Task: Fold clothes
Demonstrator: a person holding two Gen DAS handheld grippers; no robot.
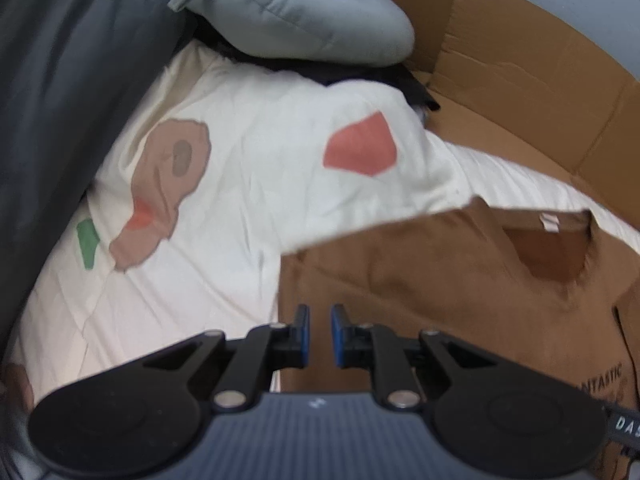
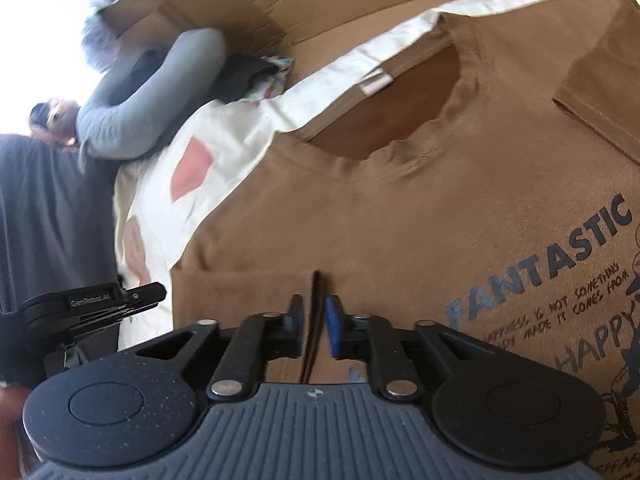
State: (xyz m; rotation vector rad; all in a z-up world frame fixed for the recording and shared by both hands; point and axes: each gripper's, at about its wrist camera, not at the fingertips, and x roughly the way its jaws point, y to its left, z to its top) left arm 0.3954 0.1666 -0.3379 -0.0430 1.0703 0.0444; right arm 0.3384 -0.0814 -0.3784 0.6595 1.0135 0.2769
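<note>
A brown T-shirt with a "FANTASTIC" print lies flat on a white printed sheet. It also shows in the right wrist view, neck opening toward the top. My left gripper hovers over the shirt's left edge, its jaws a small gap apart with nothing between them. My right gripper is over the shirt's lower left part, its jaws narrowly apart with a dark fold of the shirt standing between them. The left gripper also shows at the left edge of the right wrist view.
A grey-blue padded garment and dark clothes lie piled at the far end of the sheet. Flattened cardboard lies at the far right. A dark grey cloth fills the left side. A person is at far left.
</note>
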